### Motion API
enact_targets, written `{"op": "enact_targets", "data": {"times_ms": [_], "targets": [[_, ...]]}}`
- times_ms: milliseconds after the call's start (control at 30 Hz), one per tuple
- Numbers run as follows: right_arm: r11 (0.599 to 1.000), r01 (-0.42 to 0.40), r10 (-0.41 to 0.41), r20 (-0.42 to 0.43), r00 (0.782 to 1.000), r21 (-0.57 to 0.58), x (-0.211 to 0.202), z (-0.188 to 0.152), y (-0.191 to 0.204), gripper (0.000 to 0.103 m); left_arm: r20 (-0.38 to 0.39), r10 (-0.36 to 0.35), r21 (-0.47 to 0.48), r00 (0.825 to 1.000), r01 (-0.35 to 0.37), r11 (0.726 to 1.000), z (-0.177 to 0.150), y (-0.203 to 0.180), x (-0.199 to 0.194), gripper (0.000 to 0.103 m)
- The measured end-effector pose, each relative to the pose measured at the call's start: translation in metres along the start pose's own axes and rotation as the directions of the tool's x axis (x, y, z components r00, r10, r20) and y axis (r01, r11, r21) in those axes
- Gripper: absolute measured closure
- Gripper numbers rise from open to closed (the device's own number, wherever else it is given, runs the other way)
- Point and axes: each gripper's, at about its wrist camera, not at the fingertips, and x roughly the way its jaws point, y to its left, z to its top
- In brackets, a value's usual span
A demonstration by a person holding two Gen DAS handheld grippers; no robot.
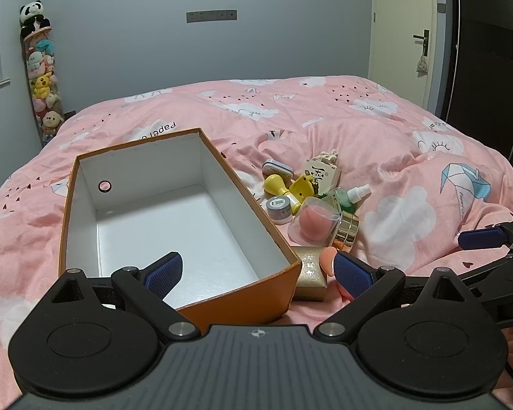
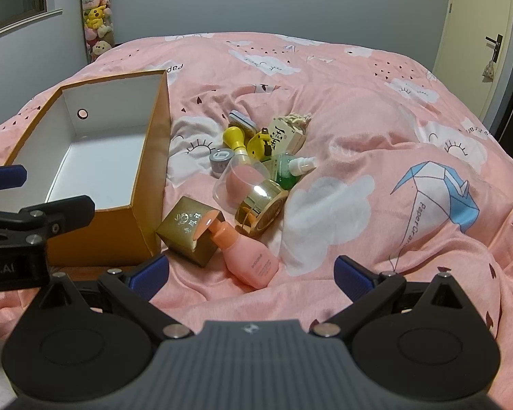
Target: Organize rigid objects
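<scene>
Hovering left gripper (image 1: 258, 270): fingers wide apart, holding nothing, over the near end of the orange box (image 1: 242, 302).
Right gripper (image 2: 251, 273): fingers also wide apart and empty, low over the pink bedcover (image 2: 376, 136).
Just ahead of the right gripper: a pink pump bottle (image 2: 251, 253) lies on its side, its pump head touching a gold cube box (image 2: 188, 230).
Box: open, white inside, nothing in it; the gold cube sits beside its near corner.
Pile behind: gold jar (image 2: 261, 210), clear dome with pink sponge (image 2: 241, 179), green spray bottle (image 2: 290, 171), grey pot (image 2: 221, 162), yellow toys (image 2: 248, 143), all crowded and touching.
In the way: the pump bottle and cube lie between the right gripper and the pile.
</scene>
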Motion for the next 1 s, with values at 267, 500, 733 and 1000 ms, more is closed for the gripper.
{"op": "enact_targets", "data": {"times_ms": [267,500,733,1000], "targets": [[1.0,0.0,0.0,-0.005,1.0,0.001,0.0,0.0003,0.0006,0.002,-0.001,-0.003,0.0,1.0,0.003,1.0,0.0004,0.0,0.0002,0.0],[1.0,-0.001,0.001,-0.007,1.0,0.001,0.0005,-0.0005,0.0011,0.002,-0.003,-0.003,0.0,1.0,0.003,1.0,-0.0002,-0.0005,0.0005,0.0],[1.0,-0.003,0.003,-0.013,1.0,-0.001,0.0021,0.0002,0.0013,0.002,-0.006,-0.01,-0.001,1.0,0.01,1.0,-0.0014,-0.0008,0.0009,0.0],[1.0,-0.029,0.03,-0.045,0.999,0.005,0.0069,0.0024,-0.002,0.002,-0.027,-0.069,0.007,0.997,0.07,0.998,0.0031,0.0005,0.0025,0.0]]}}
